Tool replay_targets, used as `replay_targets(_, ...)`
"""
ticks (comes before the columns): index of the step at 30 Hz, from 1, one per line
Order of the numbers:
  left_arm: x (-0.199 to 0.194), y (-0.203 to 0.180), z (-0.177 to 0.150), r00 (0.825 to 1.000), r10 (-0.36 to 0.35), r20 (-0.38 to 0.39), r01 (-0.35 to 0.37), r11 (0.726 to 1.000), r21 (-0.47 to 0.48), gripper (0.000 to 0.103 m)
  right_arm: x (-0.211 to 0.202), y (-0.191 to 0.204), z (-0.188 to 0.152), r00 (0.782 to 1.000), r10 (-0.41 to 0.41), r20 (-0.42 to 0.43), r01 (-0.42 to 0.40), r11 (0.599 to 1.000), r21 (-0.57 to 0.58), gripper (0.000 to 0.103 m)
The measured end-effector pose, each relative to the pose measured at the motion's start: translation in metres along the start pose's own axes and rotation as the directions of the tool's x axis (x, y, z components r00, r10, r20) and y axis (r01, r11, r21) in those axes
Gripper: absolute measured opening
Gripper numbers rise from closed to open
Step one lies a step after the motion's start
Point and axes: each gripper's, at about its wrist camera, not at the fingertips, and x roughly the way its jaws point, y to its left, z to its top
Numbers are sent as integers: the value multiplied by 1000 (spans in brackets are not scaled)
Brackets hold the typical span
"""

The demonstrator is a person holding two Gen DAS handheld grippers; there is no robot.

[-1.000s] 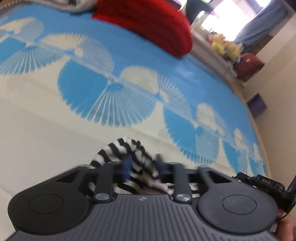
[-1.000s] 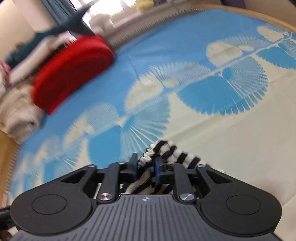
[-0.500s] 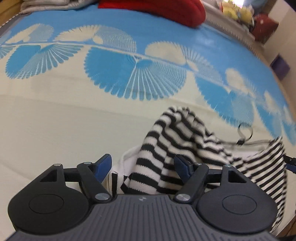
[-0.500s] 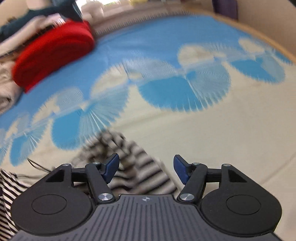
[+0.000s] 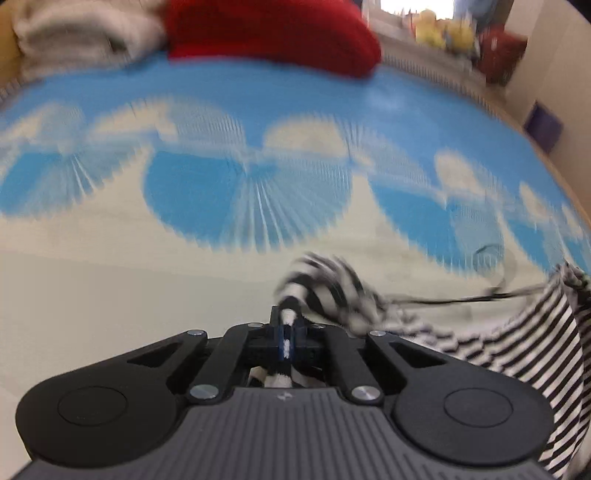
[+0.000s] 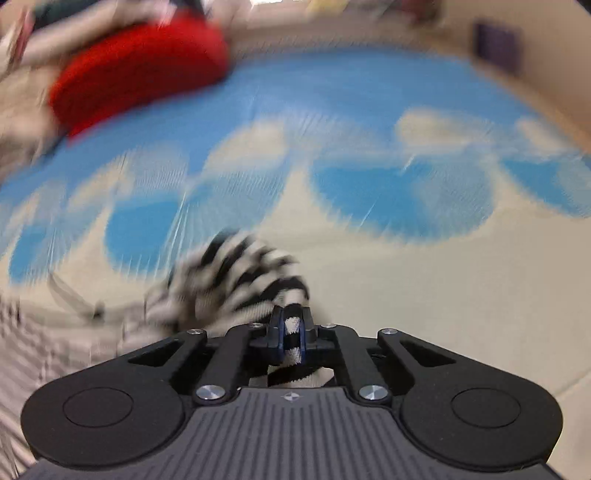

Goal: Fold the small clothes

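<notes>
Pinching black-and-white striped knit garment point(image 5: 332, 284) between just-closed jaws of left gripper point(image 5: 286, 334), low centre of frame; cloth trailing toward lower right over blue-and-cream fan-patterned bedspread point(image 5: 110, 280). Clamping same striped knit point(image 6: 243, 273) in right gripper point(image 6: 291, 332), jaws also just closed. Red folded blanket point(image 5: 273, 33) at upper centre.

A red cushion point(image 5: 273, 33) lies on the blue-and-cream patterned sheet point(image 5: 110, 295).

A home bedroom: a bed sheet point(image 5: 258, 122) (blue, fan-patterned), folded blankets point(image 5: 85, 29) and plush toys point(image 5: 443, 29).
</notes>
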Motion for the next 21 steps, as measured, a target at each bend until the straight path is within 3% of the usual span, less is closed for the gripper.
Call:
replay_targets(2, -7, 2, 3, 999, 2, 48, -2, 1000, -10, 2, -9, -6, 5, 998, -8, 69, 5, 999, 52, 6)
replay_targets(4, 2, -3, 0, 998, 68, 0, -68, 997, 33, 2, 8, -1, 0, 999, -3, -38, 4, 1000, 10, 7)
replay_targets(6, 21, -2, -7, 988, 61, -139, -57, 998, 38, 9, 30, 5, -12, 981, -77, -179, 68, 996, -51, 11)
replay_targets(8, 27, 1, -13, 971, 27, -238, -27, 1000, 5, 20, 40, 0, -20, 953, -124, -278, 122, 992, -24, 30)
replay_targets(10, 15, 0, -14, 975, 37, -221, -32, 999, 25, 34, 31, -9, -19, 955, -86, -285, 107, 992, 61, 41)
replay_targets(12, -3, 1, -15, 982, 31, -184, -22, 998, 51, 49, 16, -17, -16, 962, -27, -272, 55, 994, 94, 43)
replay_targets(16, -30, 16, -25, 979, 16, -205, -3, 998, 64, 50, -10, -33, -20, 953, 49, -300, -25, 996, 84, 53)
replay_targets(21, -45, 56, -54, 941, -66, -331, 65, 998, -15, 50, -34, -50, -49, 906, 108, -410, -100, 994, 41, 53)
